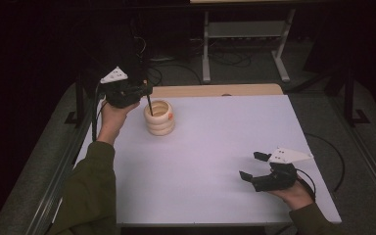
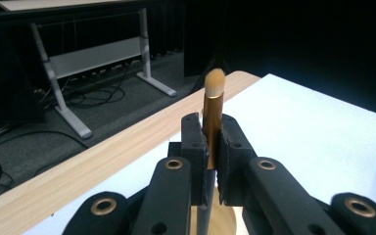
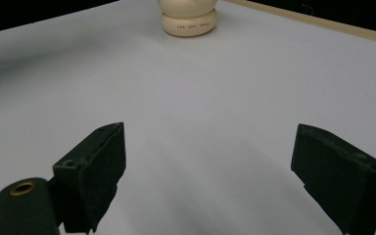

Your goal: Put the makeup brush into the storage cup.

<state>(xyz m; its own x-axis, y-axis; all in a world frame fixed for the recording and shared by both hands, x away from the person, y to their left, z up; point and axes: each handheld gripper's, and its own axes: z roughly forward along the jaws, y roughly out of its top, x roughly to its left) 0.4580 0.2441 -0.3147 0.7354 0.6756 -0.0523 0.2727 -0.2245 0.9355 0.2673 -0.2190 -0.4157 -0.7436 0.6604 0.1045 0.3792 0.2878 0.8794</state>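
Left gripper view: makeup brush (image 2: pixel 214 105) clamped upright in left gripper (image 2: pixel 212 142); right gripper (image 3: pixel 208 161) jaws apart, nothing between.

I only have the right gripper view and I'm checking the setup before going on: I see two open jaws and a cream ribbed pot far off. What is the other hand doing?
Observer: The left gripper is up beside the cream pot, shut on a makeup brush.
Operator: Which way is the brush pointing?
Observer: In the left gripper view its tan bristle tip sticks out past the jaws; in the high view the dark handle slants down into the pot's mouth.
Operator: And where does my gripper sit on the table?
Observer: The right gripper is near the white table's front right, open, well apart from the pot.
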